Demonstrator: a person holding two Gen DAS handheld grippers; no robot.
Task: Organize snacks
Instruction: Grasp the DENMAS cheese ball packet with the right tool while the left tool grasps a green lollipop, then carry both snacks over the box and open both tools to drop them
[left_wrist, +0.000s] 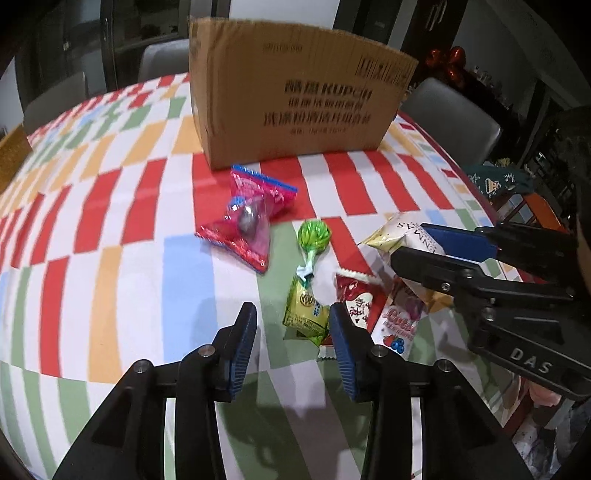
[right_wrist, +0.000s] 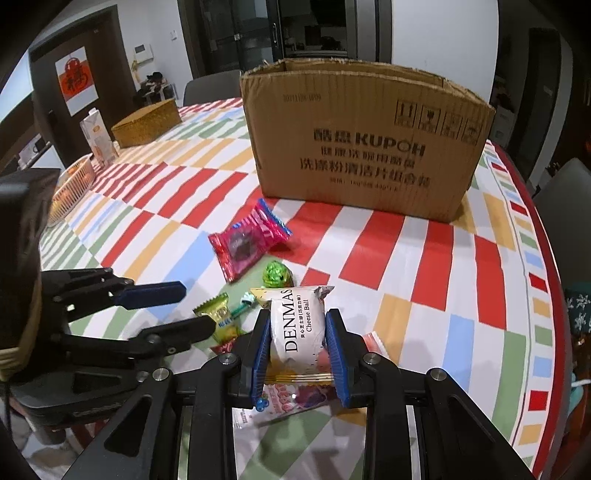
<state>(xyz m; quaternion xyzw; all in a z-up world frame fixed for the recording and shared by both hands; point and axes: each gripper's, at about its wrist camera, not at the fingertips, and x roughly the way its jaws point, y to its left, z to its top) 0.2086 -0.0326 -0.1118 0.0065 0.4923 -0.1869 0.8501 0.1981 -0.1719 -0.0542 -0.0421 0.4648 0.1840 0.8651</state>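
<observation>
The right gripper (right_wrist: 298, 341) clamps a white DENMAS Cheese Ball packet (right_wrist: 295, 332), well in front of the KUPOH cardboard box (right_wrist: 362, 147). The left gripper (left_wrist: 293, 339) hovers in front of that box too, jaws apart and holding nothing, above a yellow-green candy (left_wrist: 306, 314).

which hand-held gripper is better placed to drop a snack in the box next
Right. The right hand-held gripper is shut on the Denmas packet, facing the cardboard box; the left hand-held gripper is open and empty.
</observation>
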